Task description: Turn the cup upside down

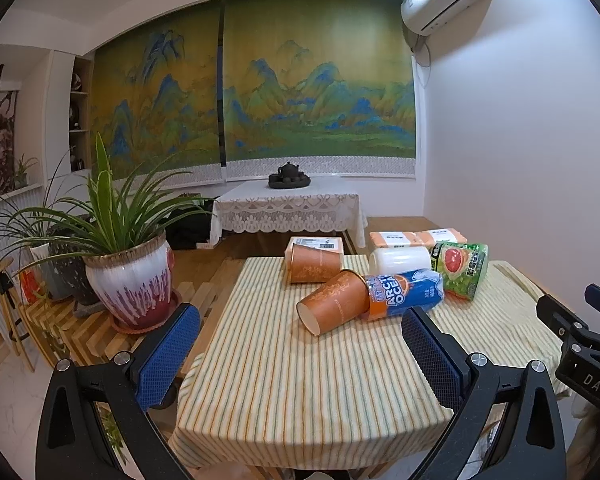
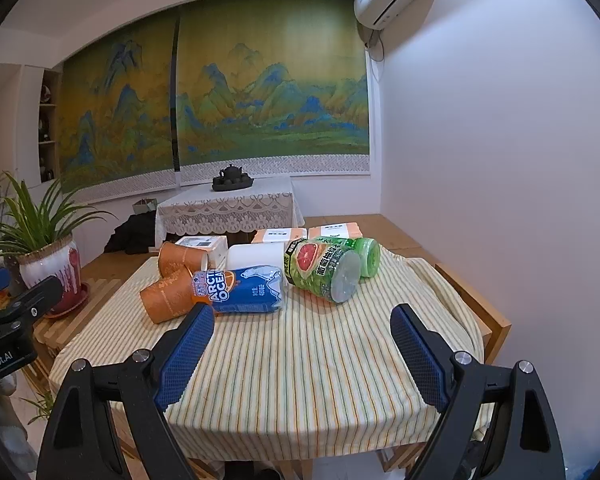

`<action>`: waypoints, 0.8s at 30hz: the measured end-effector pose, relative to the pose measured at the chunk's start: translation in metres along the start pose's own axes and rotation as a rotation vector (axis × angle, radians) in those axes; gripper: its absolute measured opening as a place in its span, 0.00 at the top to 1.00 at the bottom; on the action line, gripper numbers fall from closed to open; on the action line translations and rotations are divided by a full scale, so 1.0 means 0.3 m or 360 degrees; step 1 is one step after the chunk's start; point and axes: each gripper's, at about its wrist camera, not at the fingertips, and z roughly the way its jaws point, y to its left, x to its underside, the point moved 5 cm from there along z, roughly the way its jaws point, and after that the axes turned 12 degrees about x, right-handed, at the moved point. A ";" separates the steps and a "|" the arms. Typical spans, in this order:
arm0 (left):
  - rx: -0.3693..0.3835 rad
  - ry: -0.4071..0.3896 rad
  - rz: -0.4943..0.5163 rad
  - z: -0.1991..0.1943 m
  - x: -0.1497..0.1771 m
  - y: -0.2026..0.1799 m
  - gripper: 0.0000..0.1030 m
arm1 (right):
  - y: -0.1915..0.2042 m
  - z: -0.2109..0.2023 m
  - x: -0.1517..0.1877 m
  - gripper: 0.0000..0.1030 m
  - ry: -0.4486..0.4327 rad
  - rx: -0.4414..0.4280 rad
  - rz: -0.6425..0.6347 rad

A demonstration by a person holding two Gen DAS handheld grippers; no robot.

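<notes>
A: Left wrist view first. Left gripper (image 1: 300, 344) held low over the near part of the counter (image 1: 300, 400), jaws spread wide, nothing between the blue pads (image 1: 168, 356).

B: And the task's thing?

A: Two orange paper cups, both lying on their sides. Nearer cup (image 1: 332, 306) just ahead of the jaws, a little toward the right pad, mouth turned near-left, base touching a blue Arctic Ocean bottle (image 1: 406, 290). Farther cup (image 1: 314, 266) straight beyond it, resting against a small cardboard box (image 1: 316, 244).

B: Anything else ahead?

A: White cylinder (image 1: 400, 260) and green grapefruit can (image 1: 462, 272) beyond the right pad, all tipped over. Potted plant (image 1: 128, 272) off the counter, beyond the left pad. Part of the right gripper's black frame (image 1: 580, 344) at the right edge.

B: Right wrist view, then.

A: Right gripper (image 2: 302, 340) likewise low over the striped cloth (image 2: 320, 380), jaws parted wide, gripping nothing. Nearer cup (image 2: 168, 298) just beyond the left pad (image 2: 184, 356), still apart from it. Farther cup (image 2: 180, 258) behind that one. Bottle (image 2: 246, 288) ahead, left of centre; grapefruit can (image 2: 324, 270) ahead between the pads, well apart from both.
</notes>
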 end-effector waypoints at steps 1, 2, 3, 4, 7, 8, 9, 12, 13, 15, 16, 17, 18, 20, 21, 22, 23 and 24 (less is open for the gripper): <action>-0.0003 0.0004 0.0005 0.004 0.001 0.002 0.01 | 0.001 0.002 0.001 0.15 0.0003 0.0000 -0.0002; -0.0006 0.0009 0.0005 0.009 0.003 0.005 0.01 | 0.001 0.005 0.000 0.15 0.0005 0.0000 -0.0004; -0.0004 0.0014 0.0002 0.014 0.003 0.009 0.01 | -0.001 0.009 0.001 0.15 0.0008 -0.0002 -0.0004; 0.0000 0.0021 -0.0003 0.019 0.003 0.013 0.01 | -0.001 0.011 0.001 0.15 0.0012 -0.0005 -0.0004; 0.0010 0.0039 -0.0004 0.035 0.005 0.019 0.01 | -0.001 0.017 0.001 0.15 0.0019 -0.0003 -0.0005; 0.0009 0.0045 0.0002 0.041 0.006 0.021 0.01 | -0.001 0.019 0.002 0.15 0.0021 -0.0004 -0.0003; 0.0010 0.0051 0.0009 0.046 0.007 0.022 0.01 | 0.000 0.022 0.003 0.15 0.0024 -0.0005 -0.0003; 0.0024 0.0067 0.0021 0.065 0.008 0.024 0.01 | 0.001 0.023 0.000 0.15 0.0021 -0.0002 -0.0002; 0.0031 0.0075 0.0025 0.073 0.010 0.025 0.01 | 0.001 0.024 -0.001 0.15 0.0021 -0.0003 0.0000; 0.0044 0.0099 0.0032 0.093 0.015 0.026 0.01 | 0.002 0.031 -0.003 0.15 0.0028 -0.0013 0.0003; 0.0048 0.0108 0.0031 0.101 0.018 0.028 0.01 | 0.003 0.036 -0.001 0.15 0.0036 -0.0019 0.0000; 0.0051 0.0119 0.0030 0.110 0.021 0.030 0.01 | 0.005 0.039 0.001 0.15 0.0041 -0.0020 -0.0002; 0.0054 0.0124 0.0028 0.117 0.024 0.031 0.01 | 0.007 0.042 0.002 0.15 0.0045 -0.0017 -0.0004; 0.0064 0.0139 0.0020 0.132 0.031 0.034 0.01 | 0.007 0.048 0.005 0.15 0.0051 -0.0019 -0.0002; 0.0070 0.0144 0.0018 0.136 0.034 0.036 0.01 | 0.007 0.050 0.007 0.15 0.0054 -0.0022 -0.0001; 0.0078 0.0148 0.0018 0.143 0.035 0.038 0.01 | 0.008 0.052 0.008 0.15 0.0058 -0.0026 -0.0003; 0.0085 0.0153 0.0027 0.152 0.036 0.039 0.01 | 0.010 0.055 0.008 0.15 0.0061 -0.0028 -0.0008; 0.0088 0.0155 0.0042 0.163 0.037 0.040 0.01 | 0.013 0.056 0.009 0.15 0.0061 -0.0028 -0.0011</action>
